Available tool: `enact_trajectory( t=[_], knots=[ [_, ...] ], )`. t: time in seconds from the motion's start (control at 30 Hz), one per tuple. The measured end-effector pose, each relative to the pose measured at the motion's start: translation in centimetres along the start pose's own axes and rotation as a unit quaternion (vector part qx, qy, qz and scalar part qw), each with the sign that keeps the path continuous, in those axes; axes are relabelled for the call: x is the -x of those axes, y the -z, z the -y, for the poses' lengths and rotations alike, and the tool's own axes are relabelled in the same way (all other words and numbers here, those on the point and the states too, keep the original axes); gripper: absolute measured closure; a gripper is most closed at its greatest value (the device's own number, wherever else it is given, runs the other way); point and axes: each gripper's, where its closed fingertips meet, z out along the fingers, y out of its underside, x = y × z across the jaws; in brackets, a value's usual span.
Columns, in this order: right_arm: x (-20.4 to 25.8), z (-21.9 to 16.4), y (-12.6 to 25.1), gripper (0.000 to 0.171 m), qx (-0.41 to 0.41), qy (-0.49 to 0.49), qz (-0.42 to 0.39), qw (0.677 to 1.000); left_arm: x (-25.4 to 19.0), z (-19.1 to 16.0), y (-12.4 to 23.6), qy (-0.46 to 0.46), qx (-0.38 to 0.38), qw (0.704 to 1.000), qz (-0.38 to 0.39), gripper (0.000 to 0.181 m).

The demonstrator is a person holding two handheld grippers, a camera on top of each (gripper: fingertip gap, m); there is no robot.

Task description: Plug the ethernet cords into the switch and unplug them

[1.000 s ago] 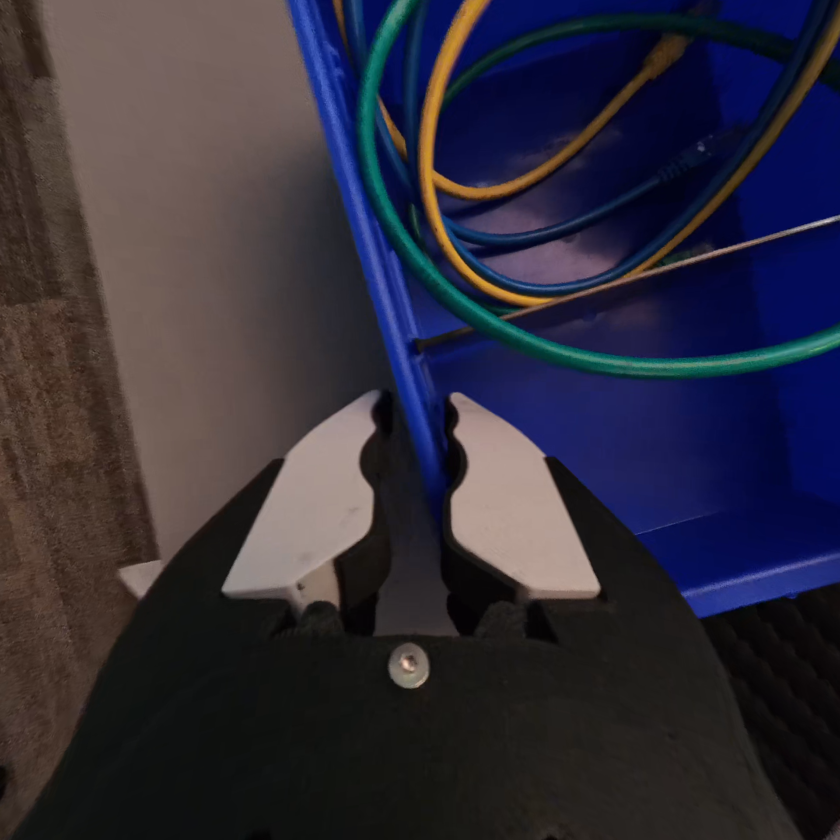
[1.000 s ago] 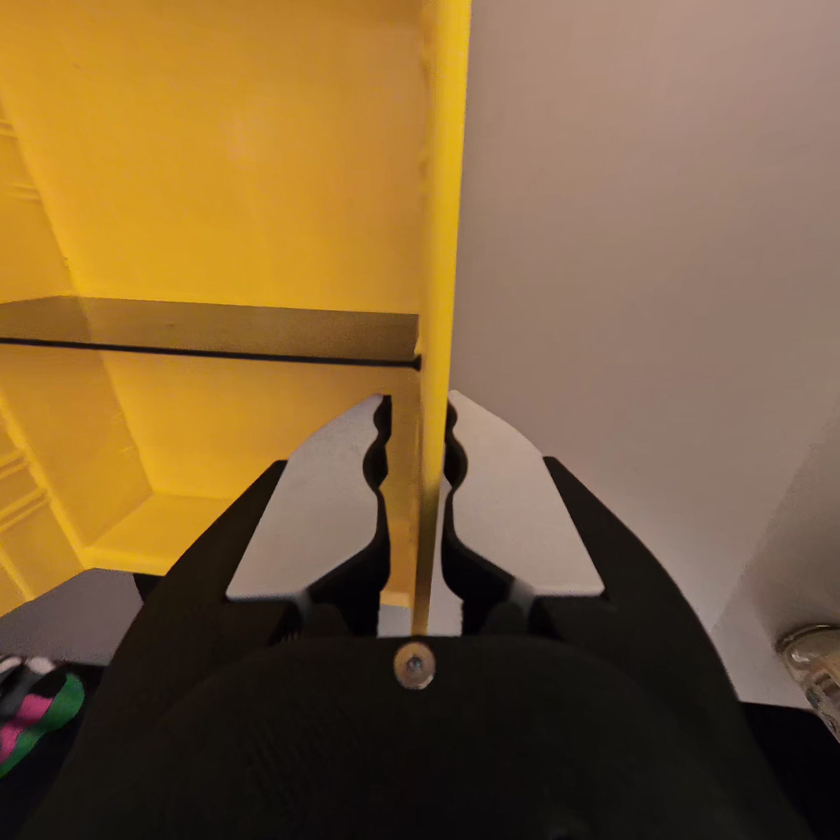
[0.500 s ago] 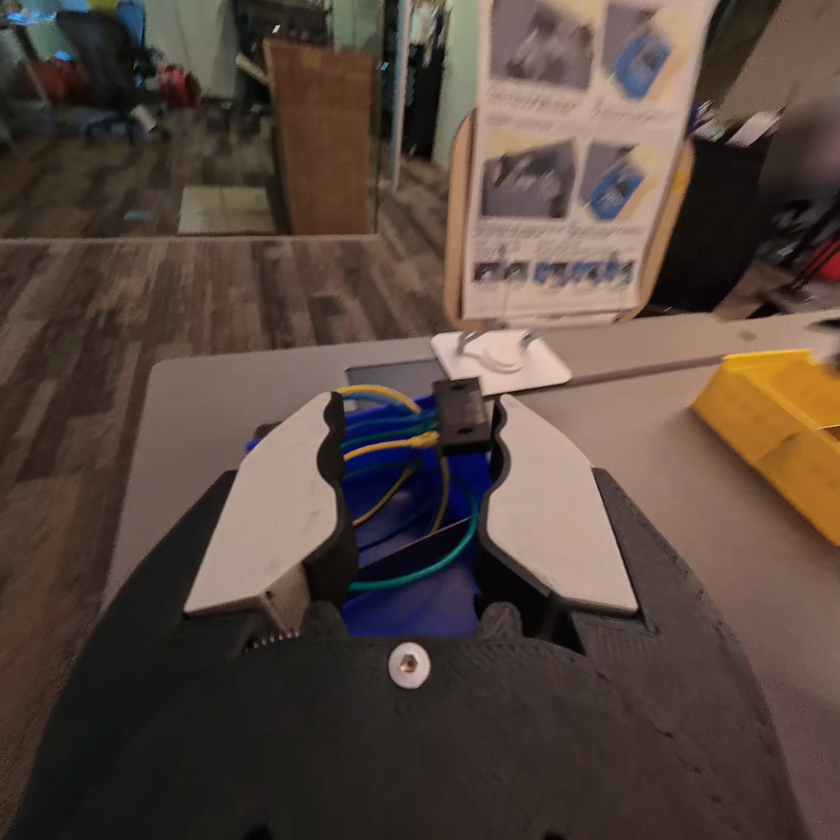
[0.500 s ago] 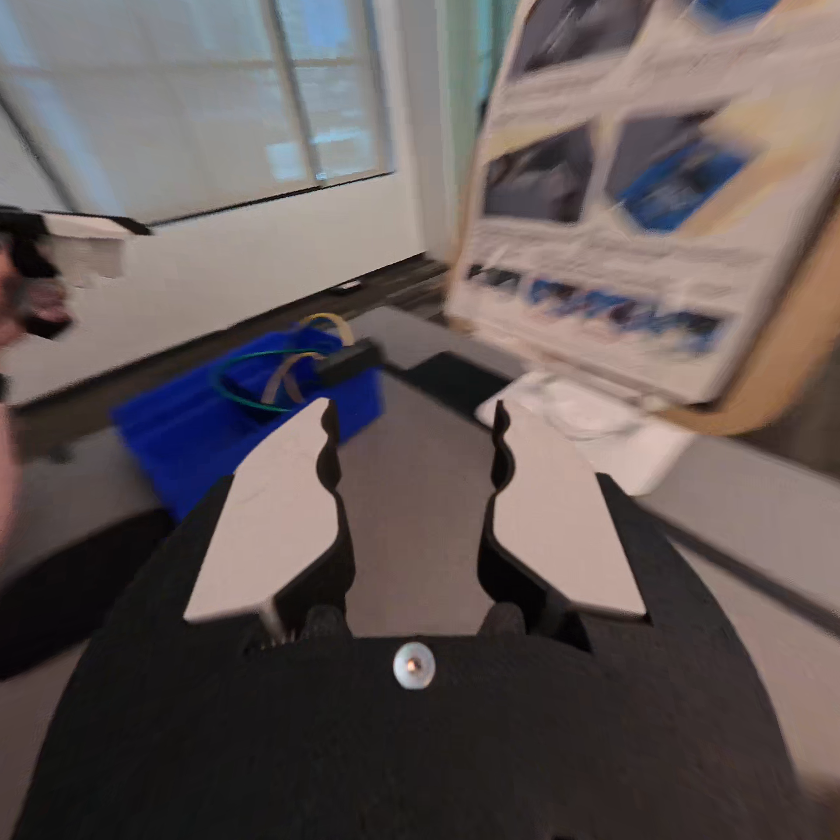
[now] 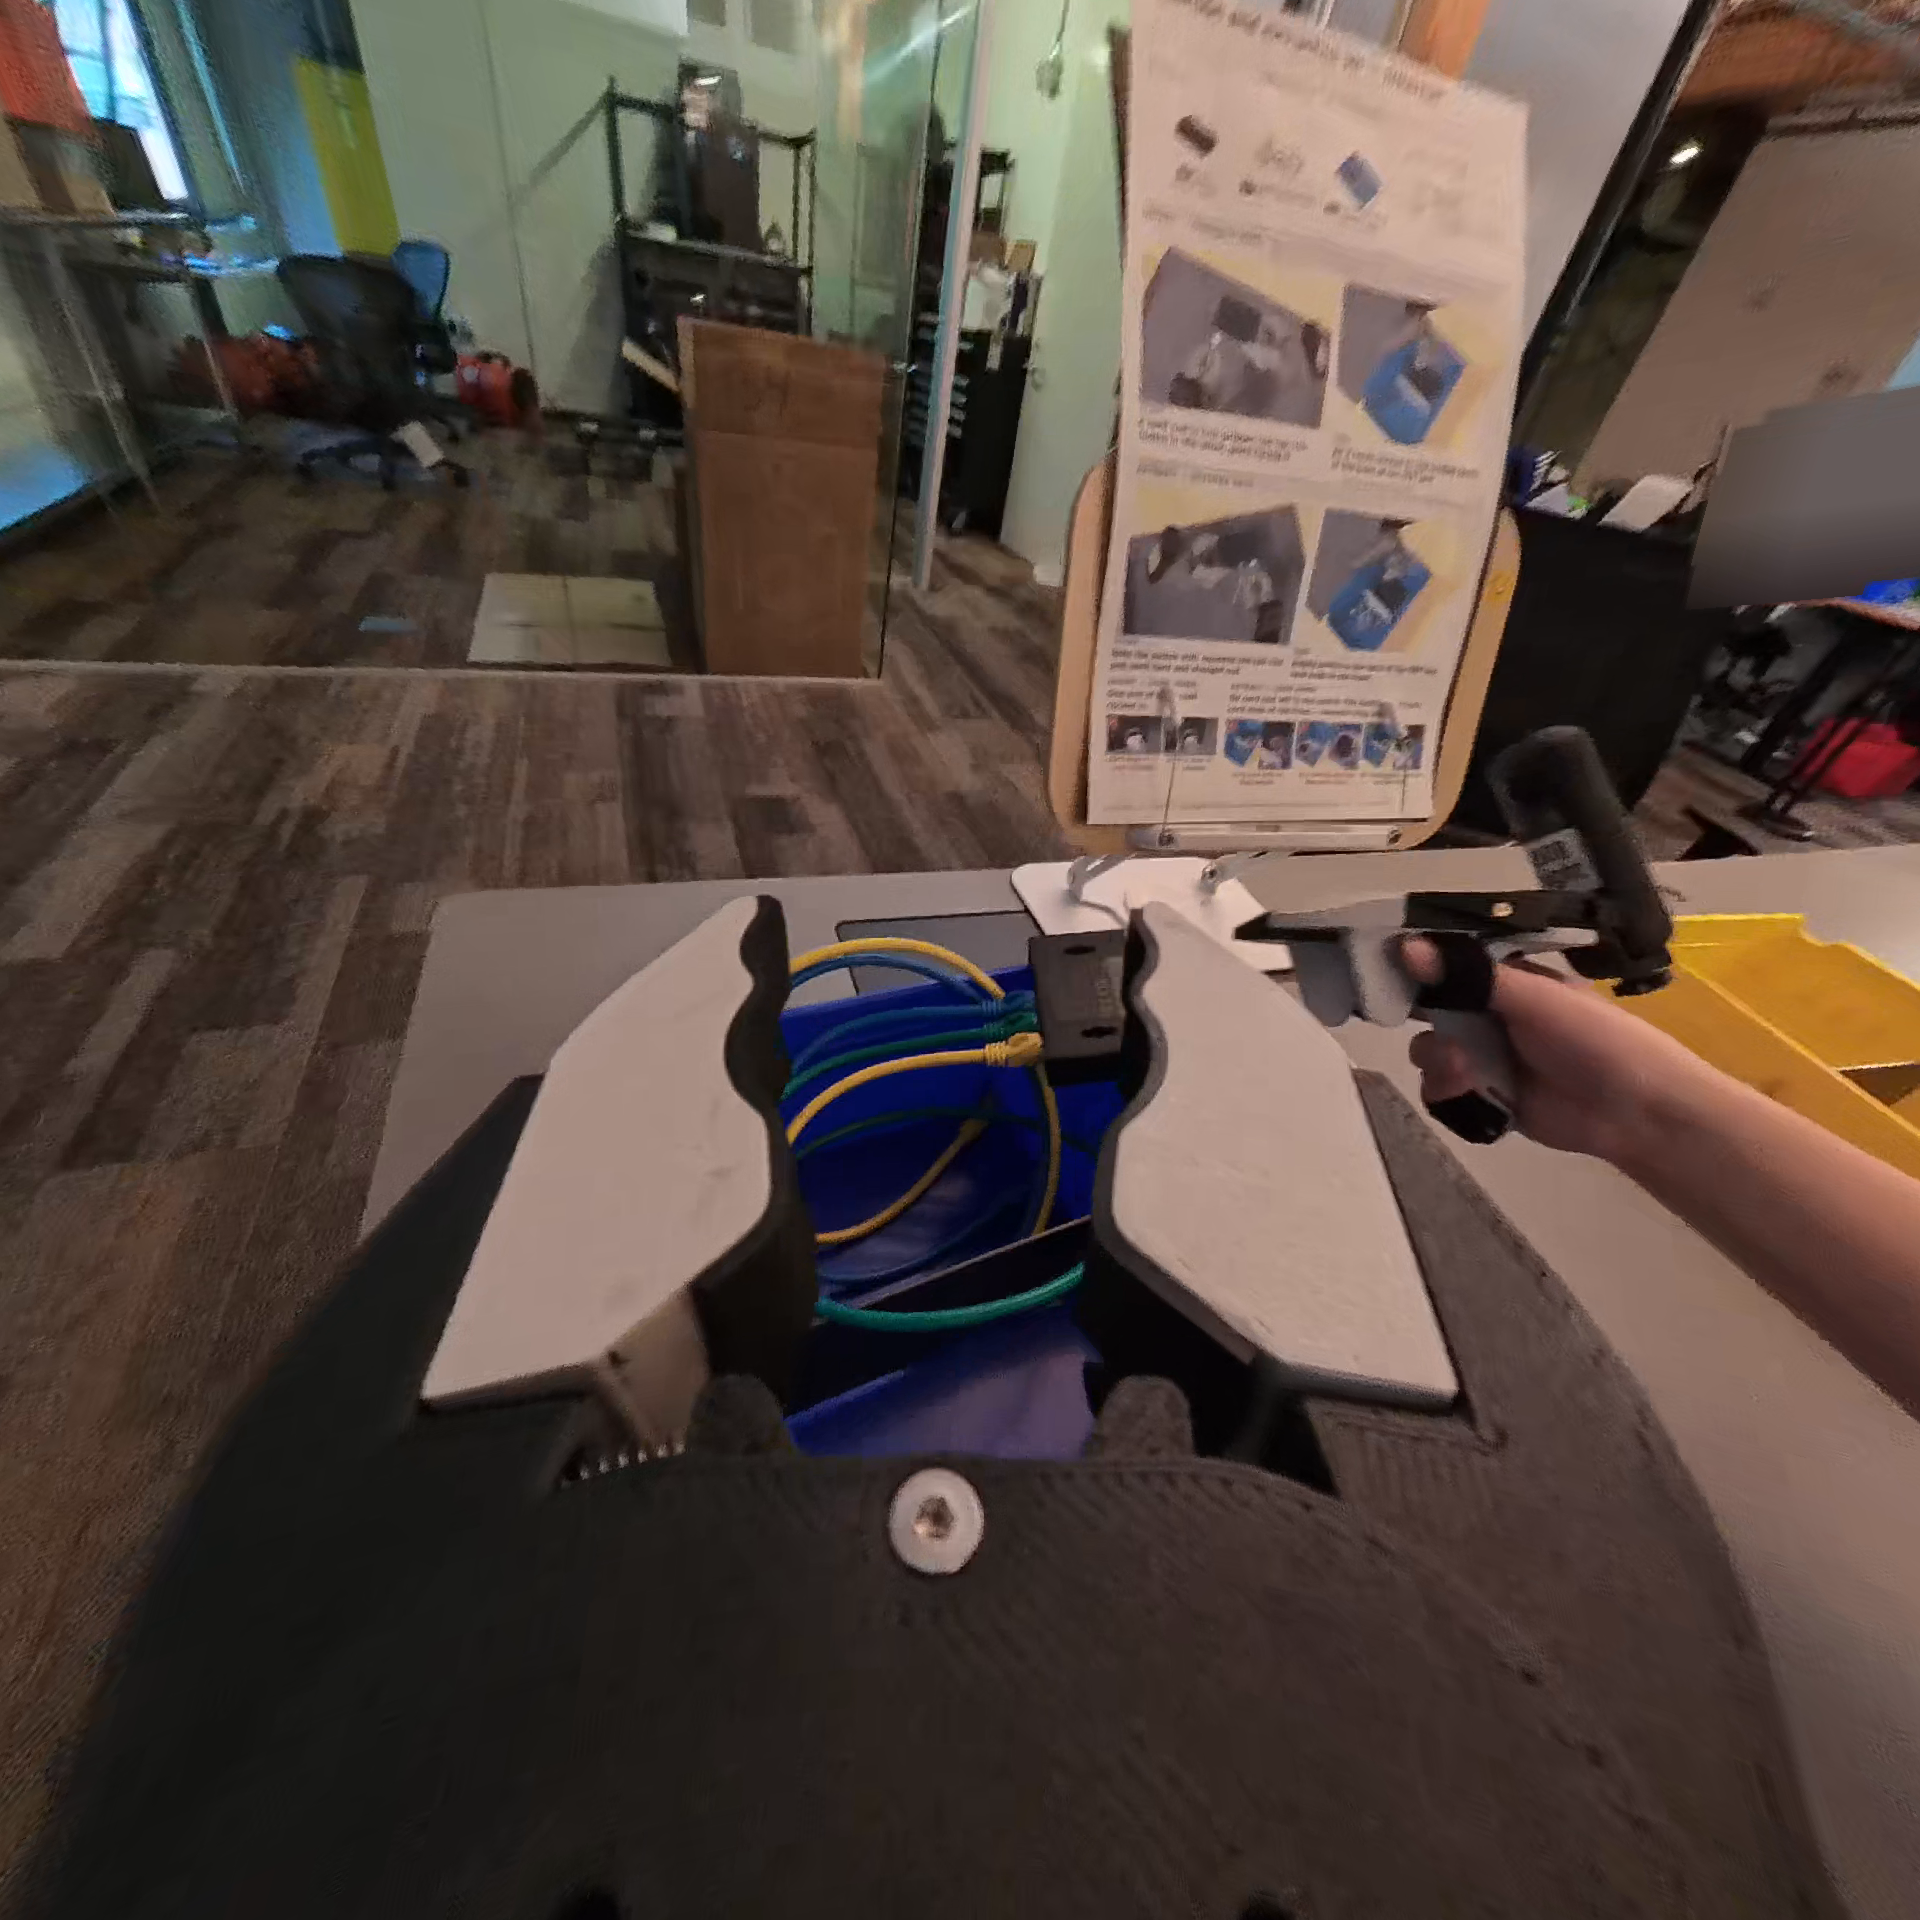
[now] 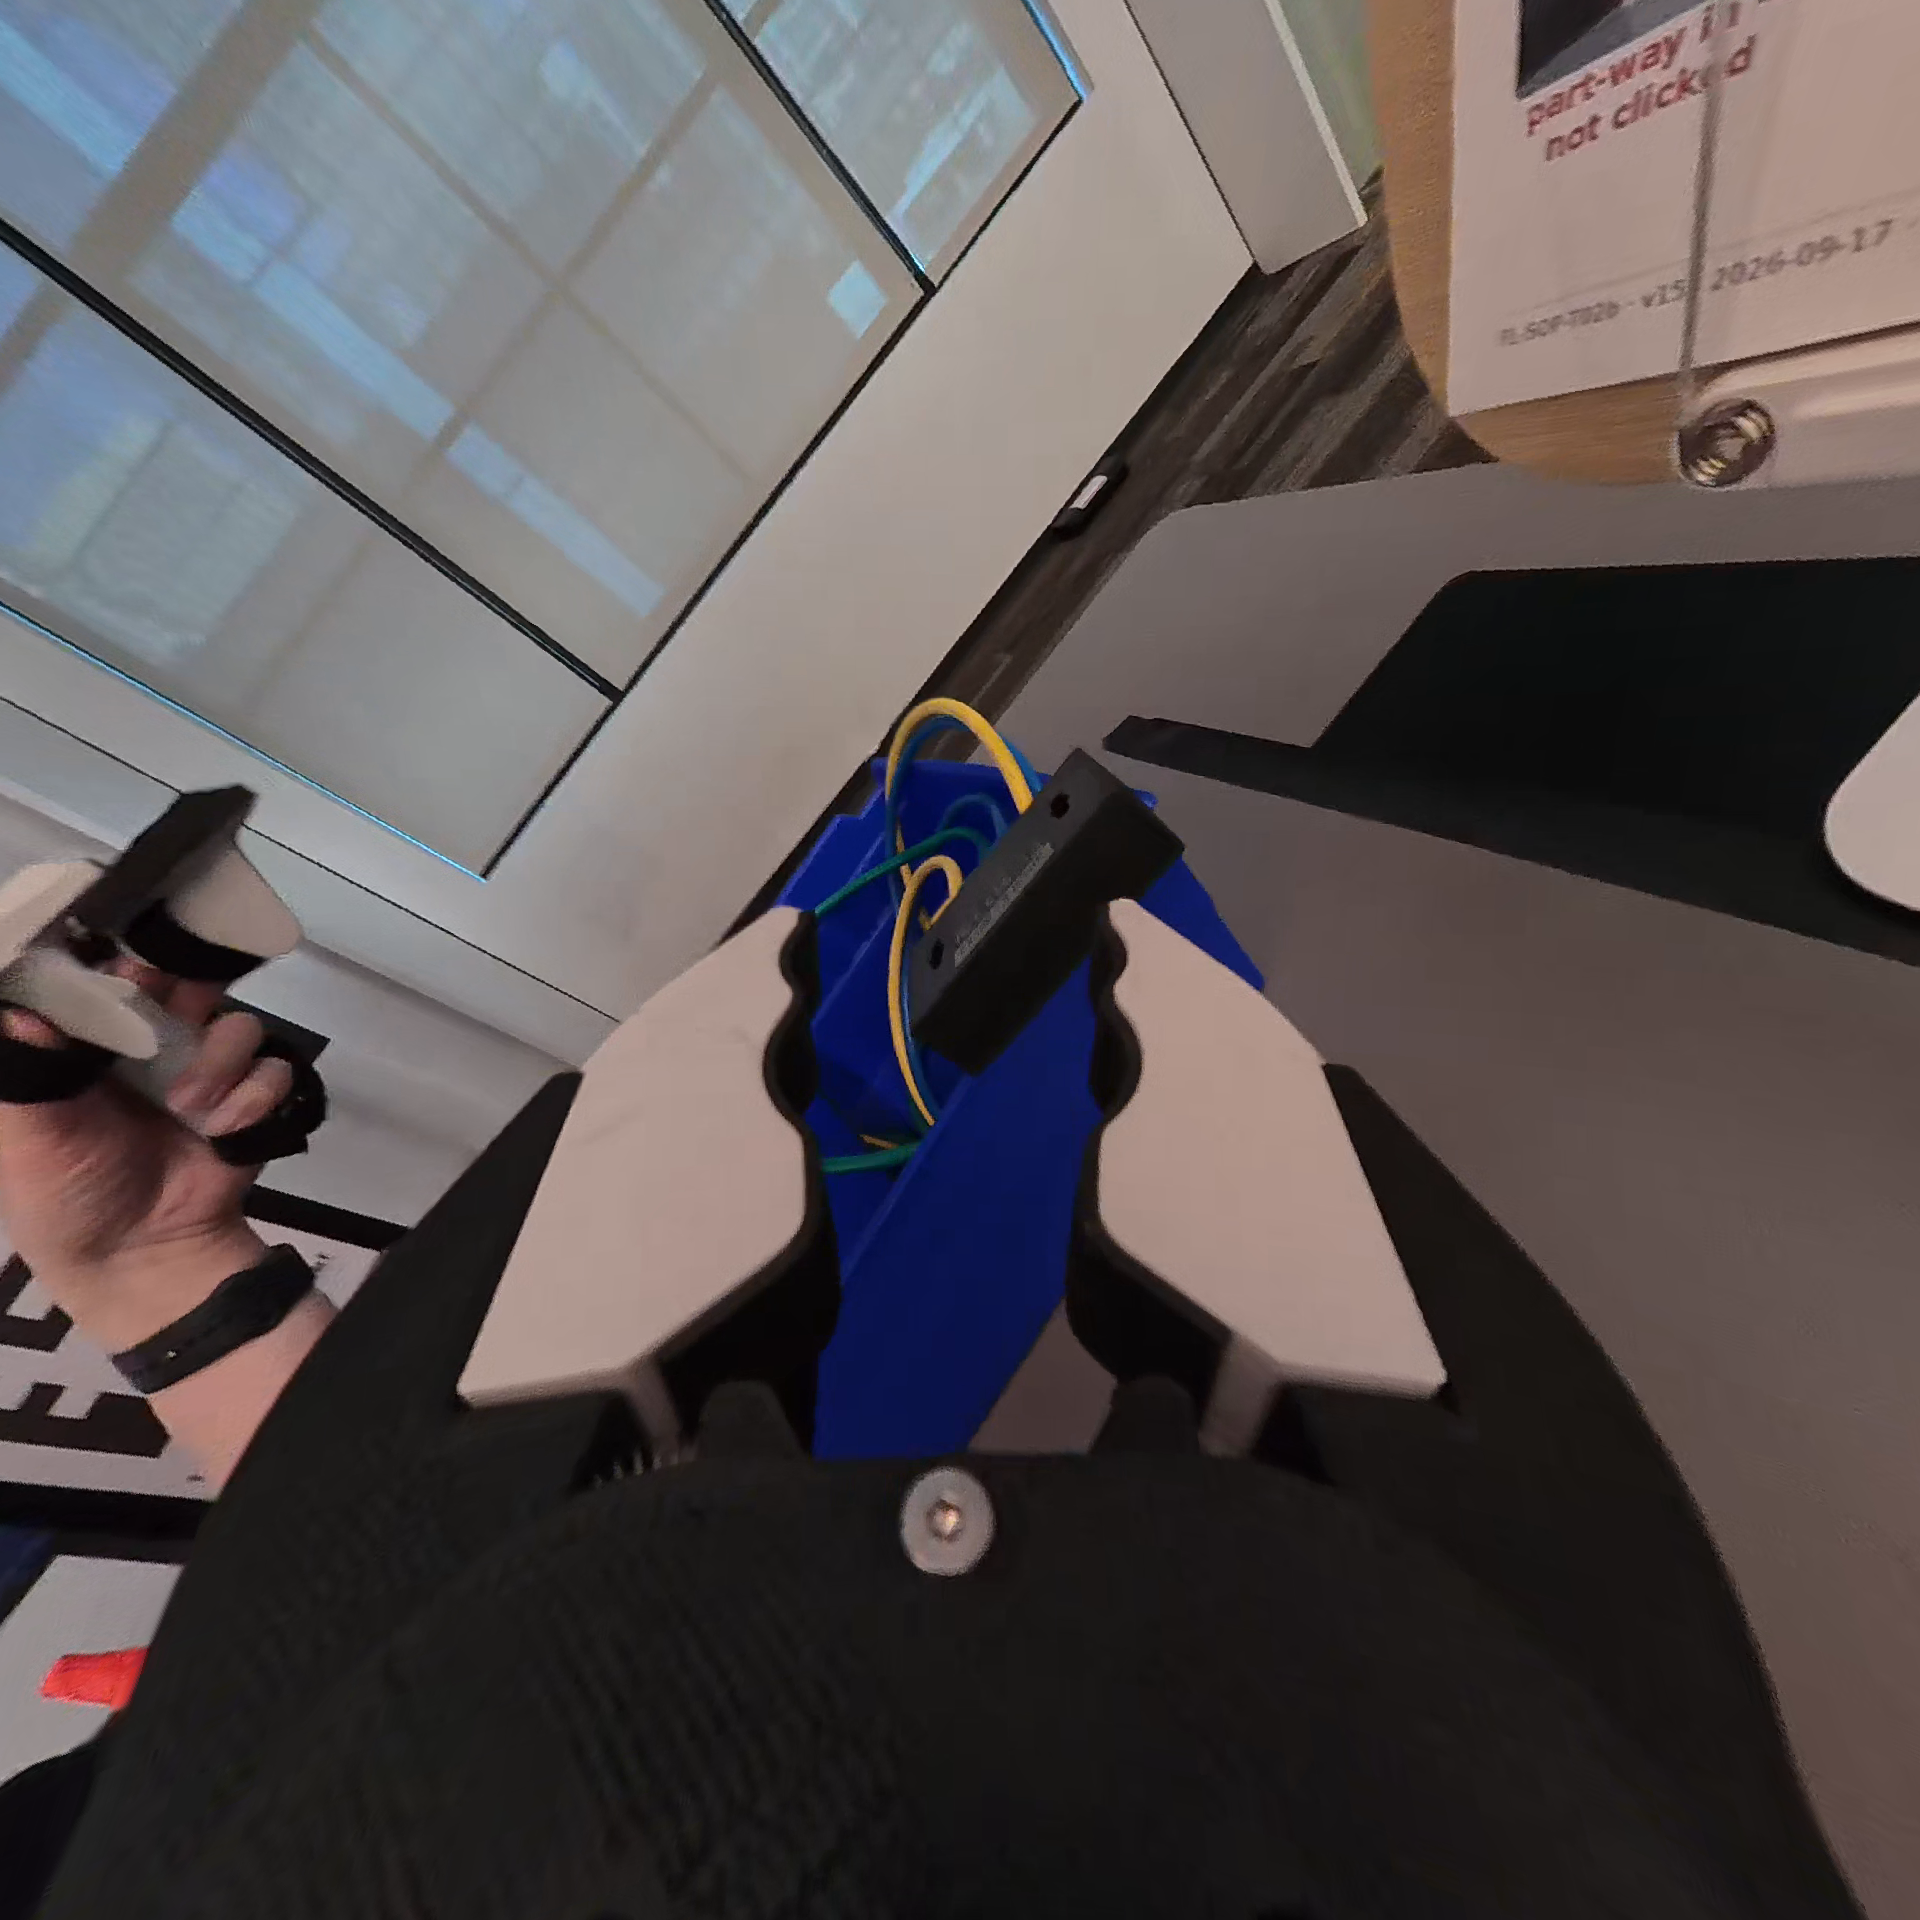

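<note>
the left tool [image 5: 951, 1049] hung above the blue bin [image 5: 935, 1392] with its jaws spread wide and nothing between them. the right tool [image 6: 951, 1023] was likewise spread and empty, aimed at the same bin from the side. each showed in the other's view, held in a person's hand: the right one off to the right over the grey worktop [image 5: 1662, 1299], the left one at the far left edge.

the black switch [image 5: 1081, 992] sat at the top of the blue bin, perched on or against its far rim; whether it rested on the rim or was propped by the cords could not be told. yellow, blue and green ethernet cords [image 5: 935, 1039] ran to its face, a yellow plug [image 5: 1016, 1051] and the others just above it appearing seated in the ports, their slack coiled down inside the bin. in the right wrist view the switch [image 6: 1029, 909] lay tilted, its labelled side up, cords [image 6: 914, 1018] looping behind it.

judging from this, the plugging half looked done, though full seating of each plug could not be confirmed. the unplugging remained: neither tool had touched the switch or a cord. a yellow bin [image 5: 1787, 1018] stood well apart at the right, and an instruction sheet on a stand [image 5: 1309, 468] rose behind.
</note>
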Motion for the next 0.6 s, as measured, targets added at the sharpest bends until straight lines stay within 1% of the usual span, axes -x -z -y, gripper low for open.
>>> enact_trajectory(
  t=[0.1, 0.17, 0.23, 0.3, 0.33, 0.37, 0.4, 0.43, 0.47, 0.53, 0.57, 0.6],
  knots=[
    [0.2, -0.5, -0.1, 0.118, 0.018, 0.034, -0.015, 0.999, -0.3, 0.2, 0.1, -0.016, -0.011, 1.000, -0.022, 0.119],
    [1.3, -0.3, 0.9, 0.118, 0.015, 0.072, -0.009, 0.997, -1.4, -0.3, -0.6, -0.064, -0.004, 0.997, -0.040, 0.121],
    [3.3, 1.3, 3.4, 0.117, -0.022, 0.140, -0.009, 0.990, -3.2, -1.7, -2.0, -0.141, 0.014, 0.988, -0.058, 0.120],
    [5.5, 3.5, 7.1, 0.113, -0.067, 0.221, -0.029, 0.973, -4.9, -3.9, -4.7, -0.244, 0.045, 0.967, -0.062, 0.110],
    [6.6, 4.7, 9.3, 0.107, -0.088, 0.257, -0.046, 0.961, -5.7, -5.6, -6.4, -0.300, 0.080, 0.948, -0.064, 0.106],
    [7.6, 5.7, 11.6, 0.102, -0.104, 0.290, -0.061, 0.949, -5.8, -7.2, -8.2, -0.355, 0.117, 0.926, -0.051, 0.100],
    [8.5, 6.5, 14.0, 0.101, -0.115, 0.320, -0.077, 0.937, -5.6, -8.8, -9.9, -0.408, 0.154, 0.899, -0.036, 0.101],
    [9.1, 7.3, 16.3, 0.100, -0.125, 0.343, -0.098, 0.926, -5.7, -10.5, -11.3, -0.464, 0.184, 0.866, -0.036, 0.096],
    [9.6, 7.9, 18.6, 0.096, -0.137, 0.359, -0.117, 0.916, -5.7, -11.8, -12.6, -0.521, 0.198, 0.829, -0.032, 0.093],
    [10.3, 8.8, 22.9, 0.094, -0.159, 0.370, -0.137, 0.905, -5.7, -14.0, -14.7, -0.619, 0.205, 0.758, -0.033, 0.101],
    [10.7, 9.1, 24.7, 0.094, -0.173, 0.369, -0.139, 0.902, -6.0, -14.8, -15.5, -0.652, 0.199, 0.731, -0.038, 0.103],
    [10.9, 9.3, 26.3, 0.095, -0.187, 0.366, -0.138, 0.901, -6.3, -15.6, -16.3, -0.674, 0.194, 0.711, -0.047, 0.108]
  ],
)
